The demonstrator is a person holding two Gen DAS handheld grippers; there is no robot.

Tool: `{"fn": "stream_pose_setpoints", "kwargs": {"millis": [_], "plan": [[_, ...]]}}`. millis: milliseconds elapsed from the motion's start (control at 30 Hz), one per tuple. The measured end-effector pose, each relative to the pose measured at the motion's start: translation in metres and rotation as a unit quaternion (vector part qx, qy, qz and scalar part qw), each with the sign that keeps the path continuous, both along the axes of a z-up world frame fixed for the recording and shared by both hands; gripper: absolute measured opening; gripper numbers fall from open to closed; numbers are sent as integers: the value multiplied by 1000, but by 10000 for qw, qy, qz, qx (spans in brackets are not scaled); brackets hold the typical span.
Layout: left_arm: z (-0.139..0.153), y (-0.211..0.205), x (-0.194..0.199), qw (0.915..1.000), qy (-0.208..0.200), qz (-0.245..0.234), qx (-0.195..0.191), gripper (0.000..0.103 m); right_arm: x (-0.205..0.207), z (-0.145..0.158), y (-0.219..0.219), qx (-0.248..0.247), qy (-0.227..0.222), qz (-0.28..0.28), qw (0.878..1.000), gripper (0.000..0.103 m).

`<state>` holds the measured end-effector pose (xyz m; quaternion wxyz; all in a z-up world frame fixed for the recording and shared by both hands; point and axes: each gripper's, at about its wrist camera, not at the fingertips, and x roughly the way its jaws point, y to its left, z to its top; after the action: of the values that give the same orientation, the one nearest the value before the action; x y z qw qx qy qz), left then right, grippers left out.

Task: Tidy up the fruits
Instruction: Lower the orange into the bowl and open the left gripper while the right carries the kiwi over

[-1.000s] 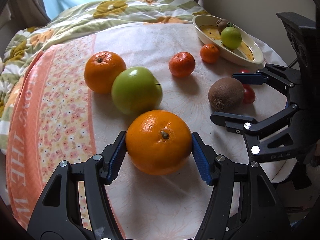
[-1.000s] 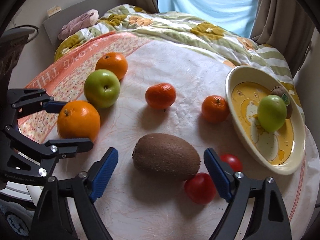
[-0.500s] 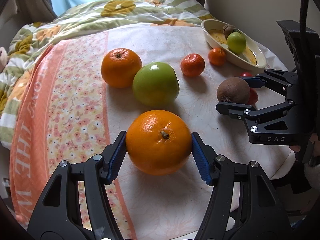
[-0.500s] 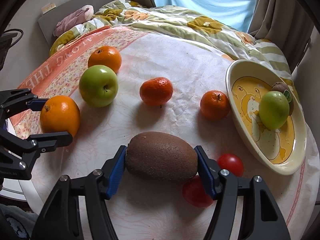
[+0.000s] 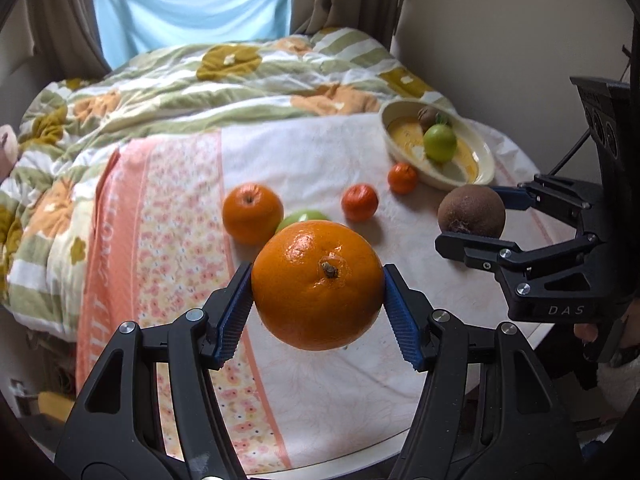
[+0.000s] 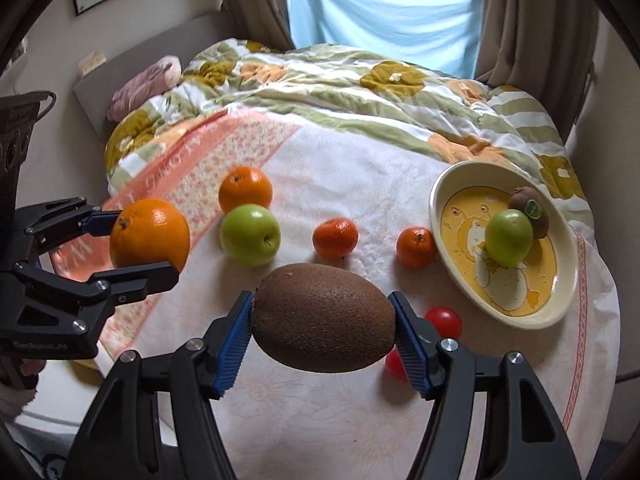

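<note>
Two fruits held off the cloth, one in each gripper, with the rest scattered on the round table.

Largest first: the table [image 6: 500,420] under its white cloth carries an oval dish [image 6: 440,208] at the right, holding a green apple [image 6: 509,237] and a small kiwi [image 6: 530,210] touching it. The left gripper [image 5: 318,286] clamps a big orange [image 5: 318,284] between its blue pads, clear of the table; the right gripper [image 6: 322,318] grips a large kiwi [image 6: 322,318] end to end, also clear of it. On the cloth lie another green apple [image 6: 250,234] just beside a second orange [image 6: 245,189], two mandarins [image 6: 335,238] [image 6: 416,247] near the dish, and two small red tomatoes [image 6: 444,321] partly hidden behind the right gripper.
</note>
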<state>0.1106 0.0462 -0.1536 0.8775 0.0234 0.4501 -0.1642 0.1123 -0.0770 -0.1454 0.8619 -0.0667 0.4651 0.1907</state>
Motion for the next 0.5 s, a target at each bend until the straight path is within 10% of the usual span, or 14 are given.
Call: {"fn": "stream_pose_setpoints", "kwargs": {"millis": [500], "plan": [[75,-77,50,9967,-618,-492,-199,67,3,74,-84,247,-424,-820,9954,62]]}}
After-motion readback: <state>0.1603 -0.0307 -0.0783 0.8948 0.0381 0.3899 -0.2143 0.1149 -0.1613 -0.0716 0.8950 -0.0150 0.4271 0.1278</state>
